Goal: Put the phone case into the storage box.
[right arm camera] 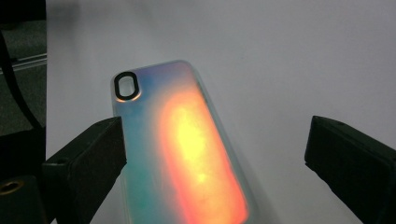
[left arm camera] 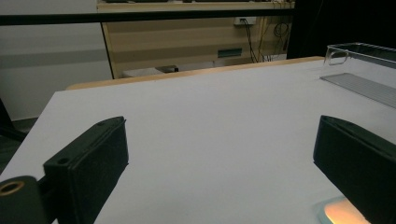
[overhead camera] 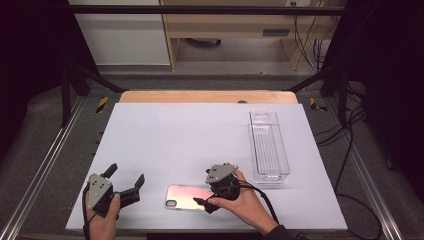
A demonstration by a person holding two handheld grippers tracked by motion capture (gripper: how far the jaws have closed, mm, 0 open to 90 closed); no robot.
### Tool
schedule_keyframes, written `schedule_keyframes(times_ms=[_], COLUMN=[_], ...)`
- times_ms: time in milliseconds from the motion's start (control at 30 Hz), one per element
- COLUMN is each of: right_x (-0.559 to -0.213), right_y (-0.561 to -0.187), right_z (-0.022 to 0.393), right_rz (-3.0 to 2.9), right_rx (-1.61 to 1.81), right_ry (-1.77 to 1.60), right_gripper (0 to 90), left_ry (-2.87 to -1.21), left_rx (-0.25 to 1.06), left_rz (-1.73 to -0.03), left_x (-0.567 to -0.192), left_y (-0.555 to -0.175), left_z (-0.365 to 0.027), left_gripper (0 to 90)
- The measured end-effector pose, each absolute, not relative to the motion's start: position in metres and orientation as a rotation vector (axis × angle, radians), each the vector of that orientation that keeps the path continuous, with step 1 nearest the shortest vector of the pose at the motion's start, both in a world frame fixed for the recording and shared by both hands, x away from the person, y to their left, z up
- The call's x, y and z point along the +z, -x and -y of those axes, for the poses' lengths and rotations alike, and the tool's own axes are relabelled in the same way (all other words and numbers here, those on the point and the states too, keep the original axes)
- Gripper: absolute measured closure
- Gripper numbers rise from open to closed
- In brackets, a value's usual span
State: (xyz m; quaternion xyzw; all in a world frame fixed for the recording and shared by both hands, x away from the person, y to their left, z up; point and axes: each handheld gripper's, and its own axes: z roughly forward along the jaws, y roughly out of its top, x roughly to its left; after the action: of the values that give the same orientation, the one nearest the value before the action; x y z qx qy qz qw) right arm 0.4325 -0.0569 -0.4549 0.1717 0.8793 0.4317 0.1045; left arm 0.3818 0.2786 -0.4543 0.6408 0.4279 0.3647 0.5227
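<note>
No writing or brand can be read on the phone case [right arm camera: 187, 149], which lies flat near the worktop's [overhead camera: 190, 135] front edge. The right tongs [right arm camera: 215, 154] stand released astride it, not gripping. The left tongs [overhead camera: 125, 177] are released; the clear bin [overhead camera: 269, 145] holds nothing.

Iridescent phone case [right arm camera: 187, 154] (camera hole far end), between open right gripper [right arm camera: 215, 158] jaws, untouched

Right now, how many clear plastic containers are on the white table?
1. The long, narrow clear plastic container stands empty along the far right of the white table; its handle end also shows in the left gripper view. No others are visible.
</note>
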Motion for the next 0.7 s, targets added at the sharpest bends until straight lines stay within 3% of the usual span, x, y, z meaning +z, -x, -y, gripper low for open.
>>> schedule_keyframes(times_ms=[700], right_x=[-0.476], right_y=[-0.432], right_z=[0.046], right_rz=[-2.762], right_rx=[1.177], right_ry=[-0.426], right_gripper=[5.9], left_ry=[-1.546], left_rx=[0.853], left_rz=[-1.017], left_x=[-0.455], left_y=[-0.382], left_z=[-0.276], left_gripper=[2.8])
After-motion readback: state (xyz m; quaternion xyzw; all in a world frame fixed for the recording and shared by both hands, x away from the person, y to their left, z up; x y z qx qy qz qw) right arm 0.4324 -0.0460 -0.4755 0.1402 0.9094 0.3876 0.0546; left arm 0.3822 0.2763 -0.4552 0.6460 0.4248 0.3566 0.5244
